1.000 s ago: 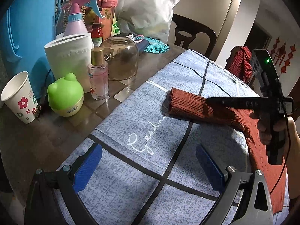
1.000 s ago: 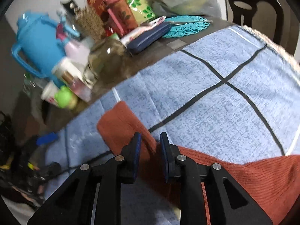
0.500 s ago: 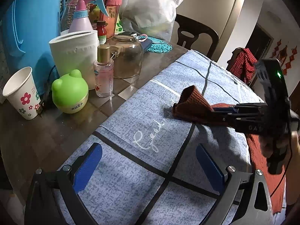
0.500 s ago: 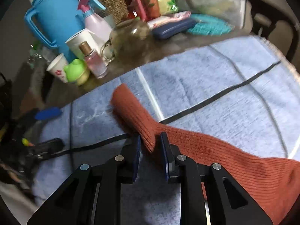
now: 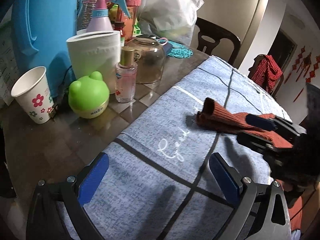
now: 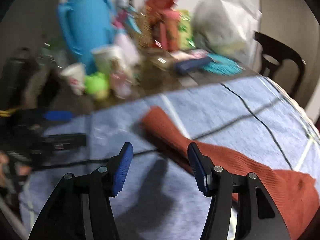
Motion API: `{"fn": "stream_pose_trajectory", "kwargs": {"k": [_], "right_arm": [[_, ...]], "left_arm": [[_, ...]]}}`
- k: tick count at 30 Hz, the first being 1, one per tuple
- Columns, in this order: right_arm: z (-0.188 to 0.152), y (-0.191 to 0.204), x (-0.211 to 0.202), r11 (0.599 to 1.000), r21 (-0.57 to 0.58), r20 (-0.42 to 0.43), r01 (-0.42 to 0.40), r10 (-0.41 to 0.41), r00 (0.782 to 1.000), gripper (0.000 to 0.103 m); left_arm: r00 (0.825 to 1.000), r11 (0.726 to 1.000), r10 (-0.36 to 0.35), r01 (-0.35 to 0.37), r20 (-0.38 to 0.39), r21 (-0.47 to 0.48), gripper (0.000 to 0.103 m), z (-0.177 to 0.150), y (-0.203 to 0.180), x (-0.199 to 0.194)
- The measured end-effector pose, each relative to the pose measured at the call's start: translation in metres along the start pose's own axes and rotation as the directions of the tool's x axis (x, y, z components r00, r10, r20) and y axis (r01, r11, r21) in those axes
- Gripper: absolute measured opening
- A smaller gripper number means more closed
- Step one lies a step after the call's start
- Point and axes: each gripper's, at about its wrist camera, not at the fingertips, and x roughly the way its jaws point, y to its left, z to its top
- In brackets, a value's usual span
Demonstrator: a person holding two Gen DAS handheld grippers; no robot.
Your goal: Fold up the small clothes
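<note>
Right gripper (image 6: 159, 167) is spread wide above the blue checked cloth (image 6: 230, 116), its right finger just beside the rust-red knitted garment (image 6: 250, 164); nothing is pinched. Left gripper (image 5: 159, 177) is likewise spread, hovering over the cloth's near end, clear of the garment. The garment lies on the cloth, one sleeve (image 5: 220, 118) extending toward the surface (image 5: 50, 140) edge crowded with a paper cup (image 5: 32, 96) and green frog jar (image 5: 89, 98).
</note>
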Motion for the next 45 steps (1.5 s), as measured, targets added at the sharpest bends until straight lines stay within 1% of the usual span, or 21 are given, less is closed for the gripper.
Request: {"fn": "stream_pose_trajectory", "kwargs": {"k": [4,6,9,14,17,19,20,21,22,24,29,31,34,36,38,40,41,42,43,44,45], "right_arm": [[-0.003,0.006,0.016,0.998,-0.043,-0.098,0.035,-0.039,0.994,0.054],[-0.006,0.0,0.022,0.998,-0.021,-0.12,0.064,-0.066,0.991,0.041],[-0.007,-0.011,0.025,0.995,0.032,-0.127,0.091,-0.087,0.988,0.041],[-0.001,-0.014,0.032,0.993,0.009,-0.111,0.116,-0.114,0.987,0.041],[0.004,-0.01,0.046,0.997,-0.005,-0.161,0.072,-0.072,0.984,0.041],[0.003,-0.004,0.05,0.994,-0.046,-0.156,0.096,-0.102,0.982,0.041],[0.002,-0.001,0.05,0.992,-0.064,-0.151,0.109,-0.118,0.981,0.034],[0.002,0.001,0.048,0.99,-0.068,-0.145,0.12,-0.129,0.981,0.015],[0.001,0.002,0.046,0.989,-0.066,-0.14,0.131,-0.139,0.98,0.009],[0.0,0.003,0.04,0.99,-0.059,-0.129,0.124,-0.131,0.983,0.004],[-0.005,0.013,0.006,1.0,-0.03,-0.092,0.003,-0.006,0.996,0.004],[-0.009,0.015,0.001,0.997,-0.016,-0.12,-0.072,0.07,0.99,0.004],[-0.017,0.02,0.007,0.995,-0.018,-0.185,-0.1,0.095,0.978,0.004],[-0.021,0.019,0.011,0.998,-0.01,-0.197,-0.069,0.066,0.978,0.004],[-0.02,0.008,0.009,0.996,0.034,-0.182,-0.081,0.086,0.98,0.005],[-0.014,-0.009,-0.002,0.993,0.091,-0.129,-0.071,0.083,0.988,0.012],[-0.01,-0.019,-0.008,0.992,0.111,-0.097,-0.053,0.064,0.993,0.02],[-0.006,-0.03,-0.013,0.992,0.123,-0.07,-0.021,0.03,0.997,0.029],[-0.002,-0.039,-0.015,0.992,0.125,-0.063,0.024,-0.016,0.998,0.034],[0.001,-0.049,-0.014,0.989,0.126,-0.073,0.074,-0.065,0.995,0.039],[0.004,-0.061,-0.011,0.983,0.127,-0.093,0.133,-0.122,0.988,0.039]], "left_arm": [[1.0,1.0,0.004,-0.004,-0.002,-0.015,0.102,0.001,0.005,0.001],[1.0,1.0,-0.01,0.01,0.002,-0.022,0.102,0.001,0.005,-0.001],[1.0,1.0,-0.012,0.012,-0.001,-0.016,0.101,0.0,0.004,-0.001],[1.0,1.0,-0.012,0.012,-0.01,-0.006,0.102,0.001,0.0,0.001],[1.0,1.0,-0.016,0.016,-0.011,-0.017,0.102,0.002,0.0,0.001],[1.0,1.0,-0.019,0.019,-0.01,-0.015,0.102,0.002,0.0,0.001],[1.0,1.0,-0.015,0.015,-0.009,-0.013,0.102,0.002,0.0,0.0],[1.0,1.0,-0.012,0.012,-0.008,-0.011,0.102,0.002,0.0,0.0],[1.0,1.0,-0.011,0.011,-0.006,-0.01,0.102,0.002,0.001,-0.001],[1.0,1.0,-0.011,0.011,-0.006,-0.015,0.102,0.002,0.002,-0.001],[1.0,1.0,-0.014,0.013,-0.005,-0.015,0.102,0.002,0.003,-0.001],[1.0,1.0,-0.01,0.009,-0.008,-0.018,0.102,0.001,0.003,0.0],[1.0,1.0,-0.012,0.012,-0.011,-0.024,0.102,0.001,0.002,0.001],[1.0,1.0,-0.023,0.022,-0.011,-0.022,0.102,0.001,0.0,0.0],[1.0,1.0,-0.025,0.025,-0.004,-0.013,0.102,0.001,-0.002,-0.003],[1.0,1.0,-0.022,0.022,0.001,-0.006,0.102,0.001,-0.003,-0.004],[1.0,1.0,-0.022,0.022,0.002,-0.006,0.101,0.002,-0.003,-0.004],[1.0,1.0,-0.027,0.027,0.003,-0.009,0.102,0.004,-0.003,-0.004],[0.999,0.999,-0.037,0.037,0.003,-0.012,0.102,0.006,-0.005,-0.003],[0.999,0.999,-0.046,0.046,0.003,-0.013,0.101,0.007,-0.007,-0.003],[0.998,0.998,-0.056,0.056,0.002,-0.009,0.101,0.01,-0.009,-0.001]]}}
